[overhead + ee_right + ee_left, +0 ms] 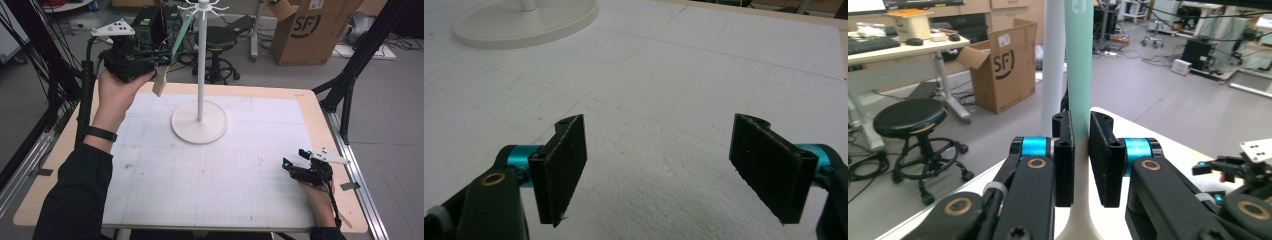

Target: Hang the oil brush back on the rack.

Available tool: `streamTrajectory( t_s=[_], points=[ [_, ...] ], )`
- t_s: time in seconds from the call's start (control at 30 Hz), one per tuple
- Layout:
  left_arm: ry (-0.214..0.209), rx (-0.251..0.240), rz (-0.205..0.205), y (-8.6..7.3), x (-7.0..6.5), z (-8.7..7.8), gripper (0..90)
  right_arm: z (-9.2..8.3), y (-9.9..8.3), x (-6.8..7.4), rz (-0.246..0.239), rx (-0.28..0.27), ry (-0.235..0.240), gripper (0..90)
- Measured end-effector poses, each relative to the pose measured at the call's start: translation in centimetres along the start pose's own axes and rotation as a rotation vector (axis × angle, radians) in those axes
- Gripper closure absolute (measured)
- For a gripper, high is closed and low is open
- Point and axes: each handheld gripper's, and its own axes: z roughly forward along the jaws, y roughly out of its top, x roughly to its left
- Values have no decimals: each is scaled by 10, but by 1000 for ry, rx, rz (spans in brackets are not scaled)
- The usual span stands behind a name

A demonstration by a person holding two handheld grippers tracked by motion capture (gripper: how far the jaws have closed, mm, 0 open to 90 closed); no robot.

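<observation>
Left gripper (pixel 159 62) raised above the far left corner of the table (pixel 310 107), held in the person's left hand (pixel 116 92). Jaws clamped on a long flat utensil (pixel 175 50) with a mint green handle and a pale wooden end. In the left gripper view the green handle (pixel 1079 65) runs straight up between the two black pads, pads pressing both faces, wooden part (pixel 1080 220) widening below them. From above, the utensil slants: wooden end low, just beside the gripper, green end up at the hooks of the white rack (pixel 200 65). Whether it touches a hook, cannot tell.

Right gripper (pixel 295 159) low at the near right of the table, resting on or just above the white gridded mat (pixel 200 175), in the person's right hand (pixel 320 192). Jaws wide apart with nothing between them; right gripper view shows bare mat (pixel 659 125) in the gap.

Rack: thin white pole on a round base (pixel 200 129), standing on the mat toward the far middle, well apart from the right gripper. Base edge (pixel 524 30) visible at top left of the right gripper view.

Beyond the table: a cardboard box (pixel 312 30) on the floor and a black stool (pixel 216 42) behind the pole. Black wristband (pixel 100 133) on the left forearm
</observation>
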Motion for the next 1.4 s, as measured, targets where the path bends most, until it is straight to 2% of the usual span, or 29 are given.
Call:
streamTrajectory(
  t_s=[0.07,0.17,0.27,0.33,0.43,0.6,0.67,0.73,0.87,1.0,1.1,1.23,1.4],
  points=[
    [6,-19,-7,-3,0,-3,683,0,0,0,0,-1,2,226],
    [-7,-19,15,-14,2,-12,528,0,0,0,1,-1,1,226],
    [-6,-16,17,-31,5,-22,410,0,0,0,0,0,2,226],
    [-12,-18,19,-50,8,-32,341,0,0,0,5,-2,3,229],
    [11,19,40,-78,11,-42,300,1,0,-1,0,-1,3,231],
    [44,79,76,-139,13,-55,251,1,0,-1,2,2,1,230],
    [61,115,90,-159,14,-57,245,1,0,-1,-1,1,-2,231],
    [60,134,78,-183,15,-61,233,1,0,-1,0,3,0,230],
    [61,126,23,-218,21,-73,224,1,0,0,0,2,-4,230],
    [78,127,-23,-236,28,-86,221,1,0,0,-3,3,-6,230],
    [95,108,-41,-246,31,-96,211,1,0,0,0,2,-5,230],
    [100,100,-69,-258,34,-102,211,1,0,0,-4,3,-7,230],
    [109,96,-85,-270,36,-105,211,1,0,0,-7,5,-9,230]
  ],
)
